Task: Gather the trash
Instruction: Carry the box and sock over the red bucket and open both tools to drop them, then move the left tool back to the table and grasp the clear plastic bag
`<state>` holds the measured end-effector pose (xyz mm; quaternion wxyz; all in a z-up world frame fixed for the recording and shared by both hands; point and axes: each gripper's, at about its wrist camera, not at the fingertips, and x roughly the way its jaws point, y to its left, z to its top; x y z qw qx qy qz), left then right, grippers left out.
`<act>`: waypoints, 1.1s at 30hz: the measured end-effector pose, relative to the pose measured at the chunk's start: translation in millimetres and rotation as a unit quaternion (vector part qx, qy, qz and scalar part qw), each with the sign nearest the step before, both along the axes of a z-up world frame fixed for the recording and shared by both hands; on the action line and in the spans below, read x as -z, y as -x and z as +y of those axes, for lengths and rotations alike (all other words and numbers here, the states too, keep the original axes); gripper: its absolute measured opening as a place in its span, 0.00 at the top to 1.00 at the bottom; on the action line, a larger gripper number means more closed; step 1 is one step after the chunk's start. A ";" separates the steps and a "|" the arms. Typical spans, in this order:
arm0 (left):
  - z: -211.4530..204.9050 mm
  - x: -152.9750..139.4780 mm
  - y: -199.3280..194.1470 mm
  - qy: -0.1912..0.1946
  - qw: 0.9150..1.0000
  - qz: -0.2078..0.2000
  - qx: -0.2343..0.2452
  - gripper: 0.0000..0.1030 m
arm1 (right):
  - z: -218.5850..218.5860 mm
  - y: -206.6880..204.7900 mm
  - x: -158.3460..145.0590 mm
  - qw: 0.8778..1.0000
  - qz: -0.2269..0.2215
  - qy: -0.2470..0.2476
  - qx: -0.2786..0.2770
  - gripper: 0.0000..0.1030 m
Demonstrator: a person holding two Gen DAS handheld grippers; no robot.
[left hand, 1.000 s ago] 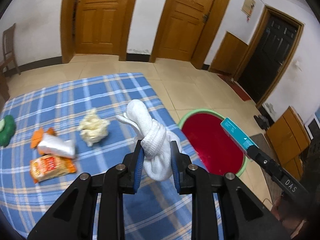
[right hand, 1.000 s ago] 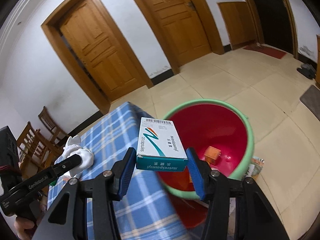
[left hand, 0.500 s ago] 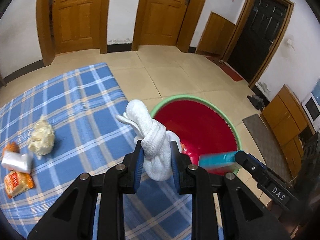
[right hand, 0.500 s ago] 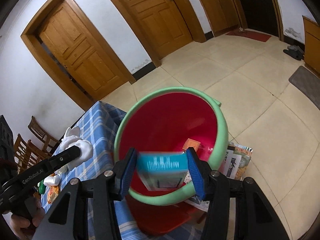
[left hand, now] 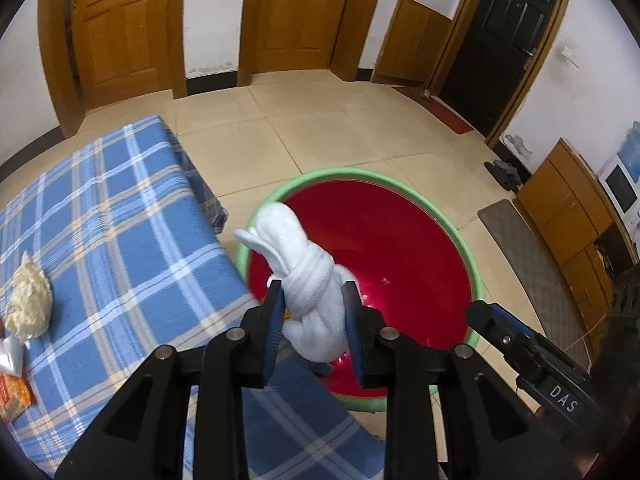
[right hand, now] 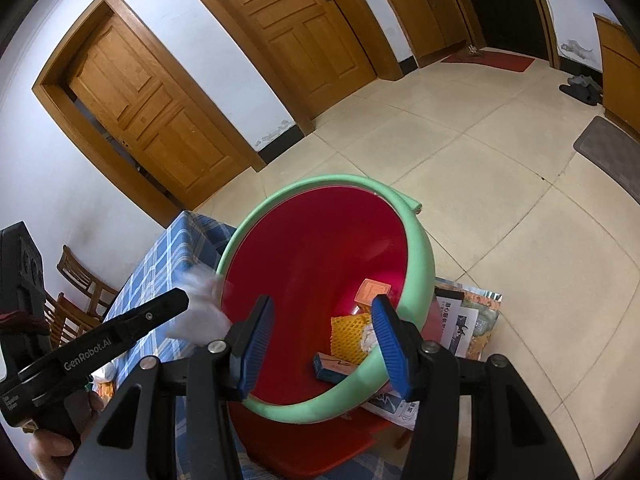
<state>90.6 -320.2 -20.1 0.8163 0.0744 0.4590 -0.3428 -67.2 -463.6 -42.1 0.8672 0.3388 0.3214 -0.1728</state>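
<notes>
The left gripper [left hand: 312, 312] has its blue pads [left hand: 273, 328] on either side of a knotted white sock [left hand: 310, 280], and its jaws are opening at this moment; the pads are just beside the bundle's flanks, and it is hard to tell whether they still press on it. The sock stands upright between them, its rounded end rising above the fingertips and overlapping the near rim of the basin [left hand: 460, 240]. In the right wrist view the same sock [right hand: 200, 312] shows as a white blur at the tip of the left gripper [right hand: 176, 300], right at the basin's edge.

The right gripper [right hand: 322, 340] has its jaws spread with nothing between them, poised over the basin's opening [right hand: 424, 248]. Inside that red, green-rimmed basin lie a teal medicine box [right hand: 334, 366], a piece of yellow foam netting [right hand: 348, 336] and a small orange box [right hand: 374, 292]. In the left wrist view the right gripper [left hand: 480, 316] reaches in from the lower right, its black body marked with white letters.

Beside the basin on the left is a surface under a blue plaid cloth [left hand: 120, 240]. On it, well apart from the basin, sit a crumpled pale wad [left hand: 30, 304] and, at the frame's edge, an orange snack packet [left hand: 14, 396]. Printed papers [right hand: 468, 320] lie on the tiled floor [right hand: 500, 160] under the basin's far side
</notes>
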 end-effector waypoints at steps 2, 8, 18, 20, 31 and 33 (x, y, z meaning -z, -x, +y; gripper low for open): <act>-2.9 -0.2 0.8 -0.003 1.000 -0.003 0.003 0.67 | 0.3 0.8 -0.2 1.000 0.000 0.000 0.000 0.47; -1.7 -4.9 1.7 -0.001 1.000 -0.007 -0.002 0.65 | 2.5 1.3 -3.8 1.000 -0.004 0.002 -0.001 0.47; 31.0 -19.0 0.3 0.016 0.999 -0.014 -0.034 0.65 | 18.3 -0.6 -17.1 1.000 -0.015 0.011 -0.017 0.47; 41.1 -21.0 0.4 0.019 0.999 -0.016 -0.044 0.65 | 23.0 -1.9 -19.8 1.000 -0.016 0.013 -0.021 0.47; 106.5 -25.8 -7.5 0.026 0.993 -0.018 -0.111 0.65 | 51.9 -11.2 -34.3 0.998 -0.020 0.023 -0.050 0.45; 117.5 -27.1 -10.0 0.025 0.992 -0.020 -0.122 0.65 | 57.9 -13.9 -37.7 0.998 -0.020 0.026 -0.055 0.44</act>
